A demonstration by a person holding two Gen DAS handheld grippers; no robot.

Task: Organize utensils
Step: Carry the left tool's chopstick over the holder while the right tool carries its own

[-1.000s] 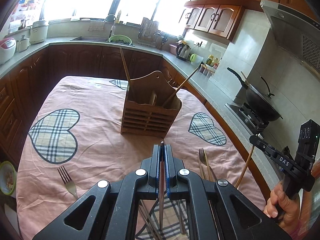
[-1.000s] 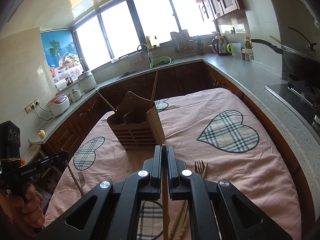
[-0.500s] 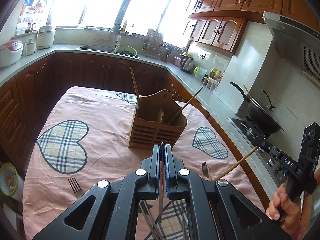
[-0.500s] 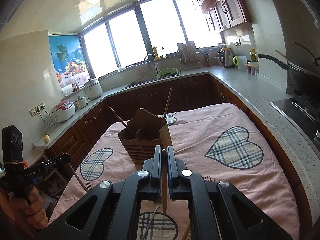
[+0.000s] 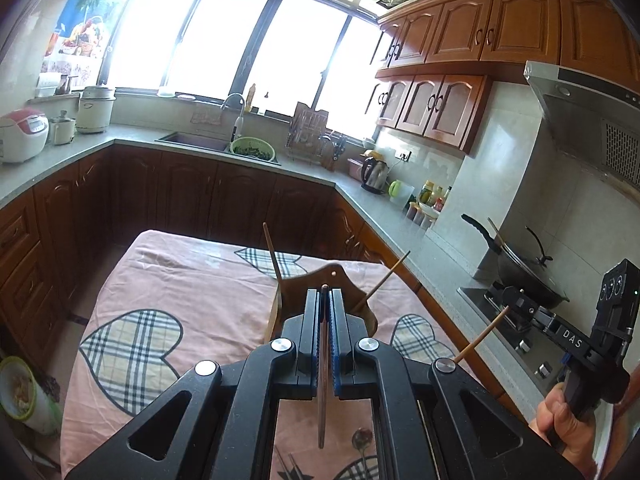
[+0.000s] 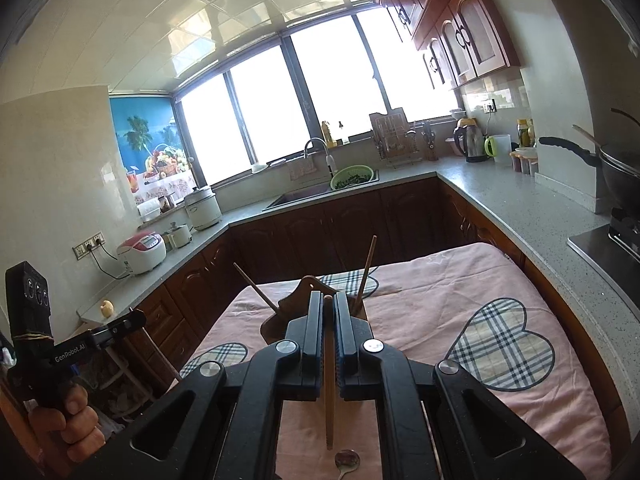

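Note:
My left gripper [image 5: 325,293] is shut on a dark brown chopstick [image 5: 322,400] that hangs down between its fingers. My right gripper [image 6: 328,297] is shut on a pale wooden chopstick [image 6: 329,400]. Straight ahead on the pink tablecloth [image 5: 180,280] stands the wooden utensil holder [image 5: 334,274], largely hidden behind the fingers, with two chopsticks [image 5: 271,252] leaning out of it. In the right wrist view the holder [image 6: 298,290] peeks out left of the fingers. A spoon [image 6: 347,460] lies on the cloth below the grippers.
The other hand-held gripper shows at each view's edge [image 5: 520,308] [image 6: 132,318], each with a hand on its grip. Dark wooden cabinets and a grey counter [image 5: 384,208] wrap around the table. A wok [image 5: 516,272] sits on the stove at the right.
Both grippers rose and tilted upward with their chopsticks. The holder slid lower in both views, behind the fingers. The forks on the cloth dropped out of sight.

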